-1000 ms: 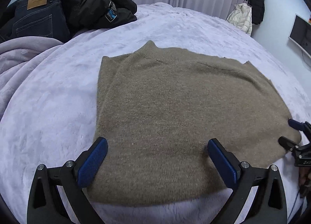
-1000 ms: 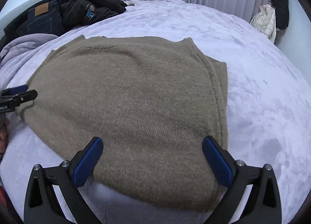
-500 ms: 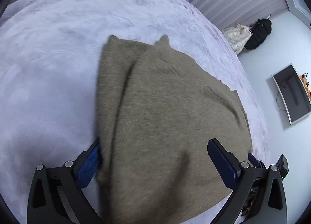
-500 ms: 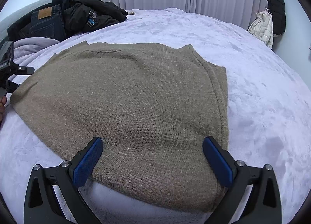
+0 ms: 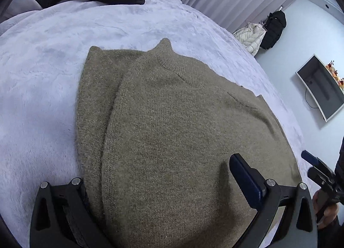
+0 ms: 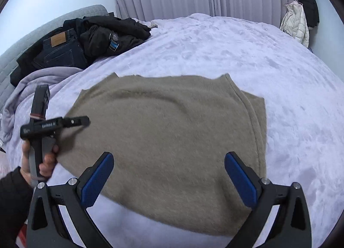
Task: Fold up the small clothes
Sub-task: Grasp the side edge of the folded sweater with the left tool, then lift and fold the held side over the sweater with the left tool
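Observation:
An olive-brown knit sweater lies flat on the bed with its neckline at the far end and one sleeve folded in along its edge. My left gripper is open and straddles the near hem; the knit covers its left finger, while the right pad rests on top. In the right wrist view the same sweater spreads ahead of my right gripper, which is open just above the near hem. A hand holds the left gripper at the sweater's left edge.
A lilac fleece cover spans the bed. A black jacket and jeans are piled at the far left by a grey headboard, beside a bunched lilac blanket. Coats hang at the right wall, which also carries a screen.
My left gripper has swung in low over the sweater's near-left corner, and the fabric now hides its left finger. The right gripper has pulled back and tilted up a little.

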